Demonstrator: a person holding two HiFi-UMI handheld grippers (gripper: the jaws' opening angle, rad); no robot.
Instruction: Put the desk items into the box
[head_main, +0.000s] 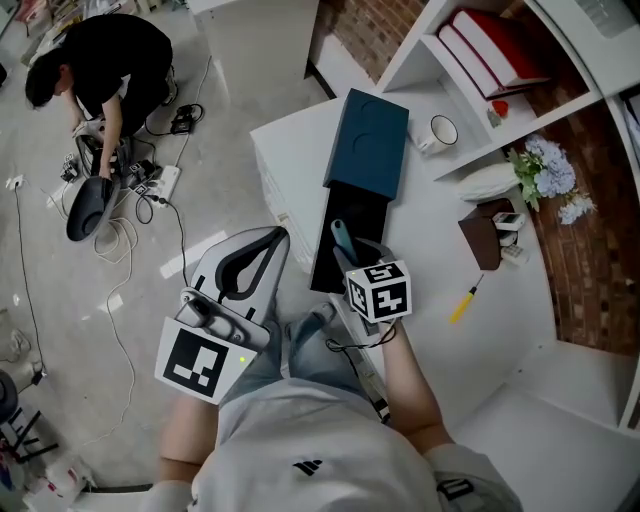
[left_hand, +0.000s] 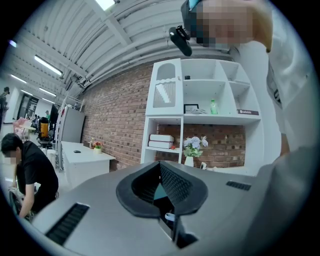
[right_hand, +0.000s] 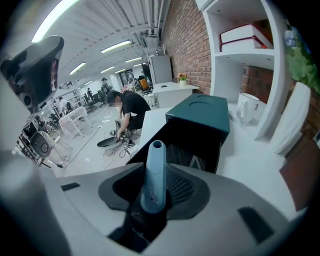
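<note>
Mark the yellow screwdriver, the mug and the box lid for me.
yellow screwdriver (head_main: 462, 301), head view, on its handle.
mug (head_main: 427, 138), head view, on its white outer wall.
box lid (head_main: 368, 140), head view, on its teal top.

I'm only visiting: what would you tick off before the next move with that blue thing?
1. Right hand-held gripper clamped on the blue handle: ok.
2. Box open, lid slid back: ok.
3. Handle over the box opening: ok.
4. Free room inside the box: cannot tell, the inside is dark.
5. Left hand-held gripper empty and beside the box, not over it: ok.
6. All desk items packed: not ok, the yellow screwdriver lies on the desk.
</note>
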